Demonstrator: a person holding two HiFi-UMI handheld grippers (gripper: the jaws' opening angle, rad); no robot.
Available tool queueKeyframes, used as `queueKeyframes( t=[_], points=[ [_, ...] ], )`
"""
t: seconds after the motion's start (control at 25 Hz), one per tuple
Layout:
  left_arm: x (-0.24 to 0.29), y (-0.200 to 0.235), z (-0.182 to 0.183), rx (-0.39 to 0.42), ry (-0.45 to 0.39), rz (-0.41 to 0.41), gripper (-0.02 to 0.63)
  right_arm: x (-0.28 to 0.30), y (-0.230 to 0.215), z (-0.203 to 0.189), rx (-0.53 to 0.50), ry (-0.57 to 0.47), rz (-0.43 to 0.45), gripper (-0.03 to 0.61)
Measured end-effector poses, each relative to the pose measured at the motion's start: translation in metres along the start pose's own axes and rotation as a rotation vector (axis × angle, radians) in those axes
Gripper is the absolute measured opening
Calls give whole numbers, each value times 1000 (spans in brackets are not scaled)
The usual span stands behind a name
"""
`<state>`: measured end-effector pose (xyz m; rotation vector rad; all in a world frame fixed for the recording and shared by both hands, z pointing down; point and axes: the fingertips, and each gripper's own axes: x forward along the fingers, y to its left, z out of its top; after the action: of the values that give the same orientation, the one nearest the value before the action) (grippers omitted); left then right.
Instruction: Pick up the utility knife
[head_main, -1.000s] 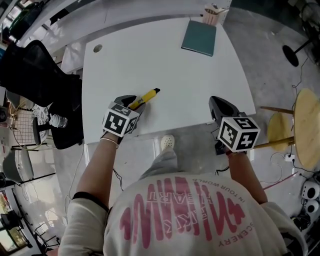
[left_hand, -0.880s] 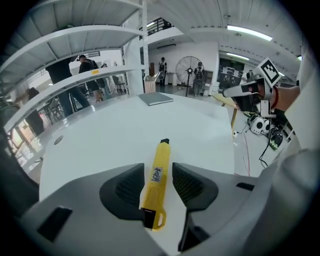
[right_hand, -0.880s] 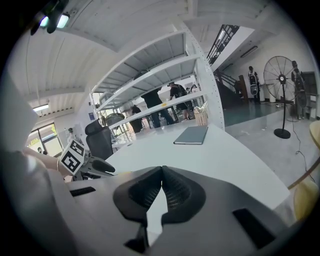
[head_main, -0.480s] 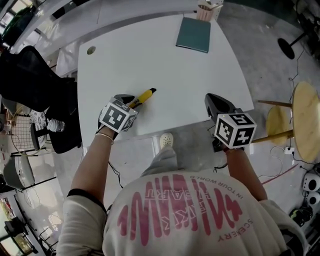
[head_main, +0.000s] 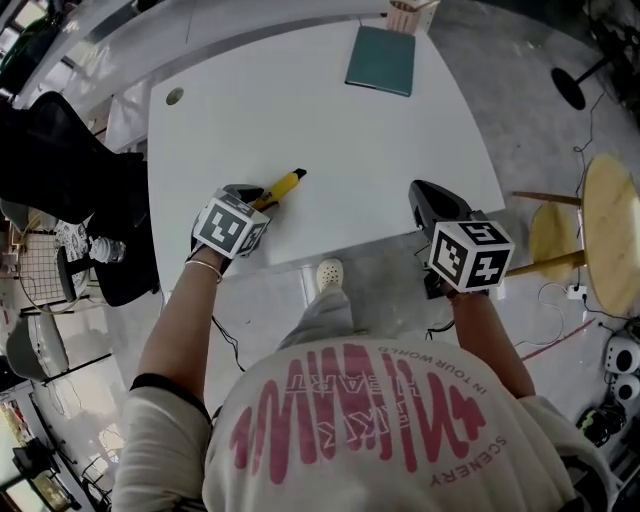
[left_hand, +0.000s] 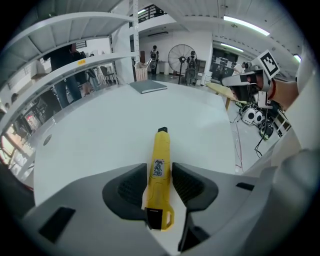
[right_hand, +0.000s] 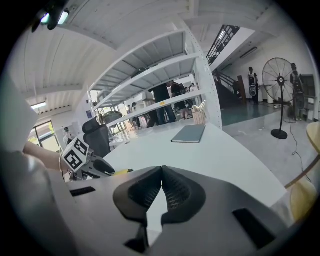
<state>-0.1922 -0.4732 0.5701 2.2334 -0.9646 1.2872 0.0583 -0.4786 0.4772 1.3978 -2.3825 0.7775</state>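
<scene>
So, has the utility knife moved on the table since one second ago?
No. The utility knife lies at about the same place relative to the round hole and the green notebook.

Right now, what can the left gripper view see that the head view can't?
Only the left gripper view: the left claw's pads pressed on both sides of the utility knife, its little sticker, and a big fan far away. Only the head view: the person's shoe and a black chair. Both: the utility knife, the green notebook and the white table.
</scene>
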Motion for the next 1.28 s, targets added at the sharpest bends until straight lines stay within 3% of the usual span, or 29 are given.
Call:
queueKeyframes(
  t=[0.32,1.28],
  points=[
    [3,-3,-4,-60,-46,-27,164,-5,-1,-5,0,2,-2,15],
    [1,-3,-4,-82,-56,-4,146,-4,1,-6,4,-2,0,15]
  ],
)
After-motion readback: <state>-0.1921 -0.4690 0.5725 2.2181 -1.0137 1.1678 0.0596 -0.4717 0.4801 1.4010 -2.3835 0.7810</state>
